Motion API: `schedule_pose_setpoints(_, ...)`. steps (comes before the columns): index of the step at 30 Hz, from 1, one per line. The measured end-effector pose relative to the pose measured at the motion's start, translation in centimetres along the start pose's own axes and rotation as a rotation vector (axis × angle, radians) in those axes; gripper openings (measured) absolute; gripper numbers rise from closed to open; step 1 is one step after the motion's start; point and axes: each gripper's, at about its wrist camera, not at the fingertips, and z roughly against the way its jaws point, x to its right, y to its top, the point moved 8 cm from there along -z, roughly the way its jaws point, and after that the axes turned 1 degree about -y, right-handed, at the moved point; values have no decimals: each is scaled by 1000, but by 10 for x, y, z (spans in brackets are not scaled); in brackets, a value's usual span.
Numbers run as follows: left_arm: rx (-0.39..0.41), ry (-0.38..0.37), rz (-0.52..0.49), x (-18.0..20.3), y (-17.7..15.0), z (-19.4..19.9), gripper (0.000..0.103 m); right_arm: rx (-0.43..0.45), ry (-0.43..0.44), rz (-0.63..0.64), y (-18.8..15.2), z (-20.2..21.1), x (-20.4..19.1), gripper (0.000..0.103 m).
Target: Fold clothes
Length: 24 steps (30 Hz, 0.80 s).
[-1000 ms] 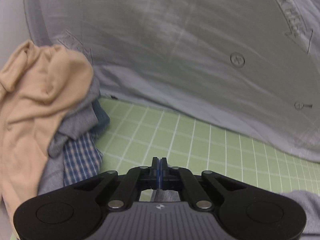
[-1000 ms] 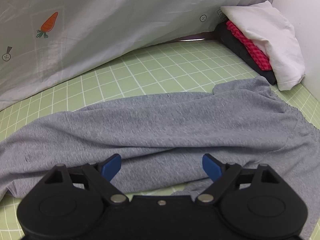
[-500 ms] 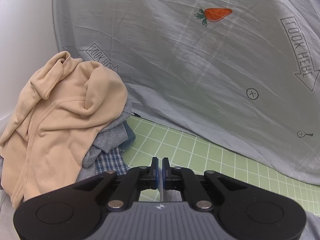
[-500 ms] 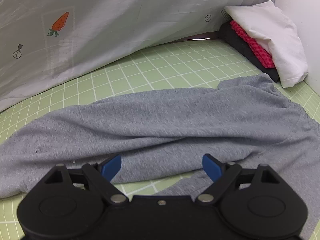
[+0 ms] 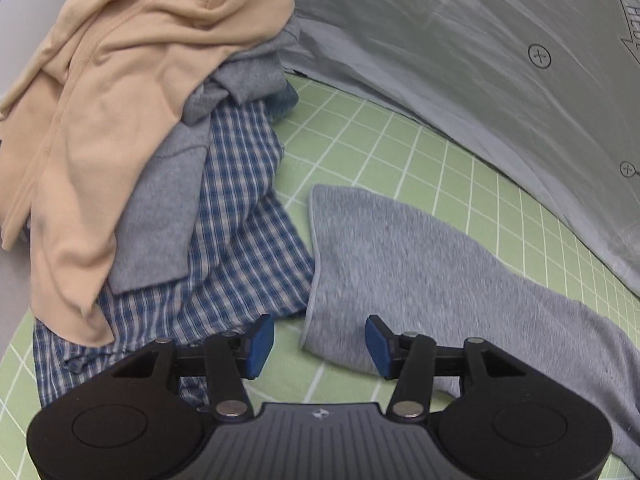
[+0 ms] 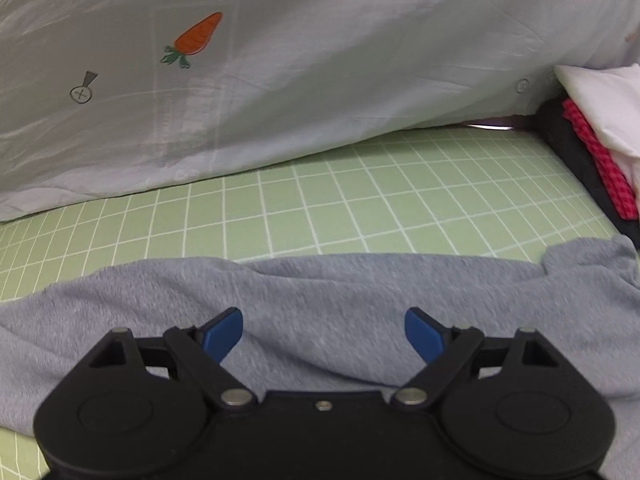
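We have the grey garment lying flat across the green mat, filling the lower right of the left view and the lower half of the right view. Our left gripper is opening, its pads free of the cloth and the hem just ahead of them; our right gripper hangs wide apart above the fabric, gripping nothing. We should smooth the wrinkles before pinching fresh corners. A second ago the left pads were pressed together; the laundry pile now looms closer at upper left.
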Motion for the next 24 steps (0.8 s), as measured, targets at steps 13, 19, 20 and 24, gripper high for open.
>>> schedule_pose_setpoints(13,102,-1,-104,36,51,-12,3,53,27,21,74,-34,-2,1)
schedule_pose_setpoints(19,255,-22,-101,58,91,5,62,149,-118,-121,111,-23,37,35)
schedule_pose_setpoints(20,234,-18,-98,58,86,1,64,138,-116,-118,104,-22,38,59)
schedule_pose_setpoints(24,132,-12,-89,52,60,-16,64,83,-91,-99,67,-14,36,71)
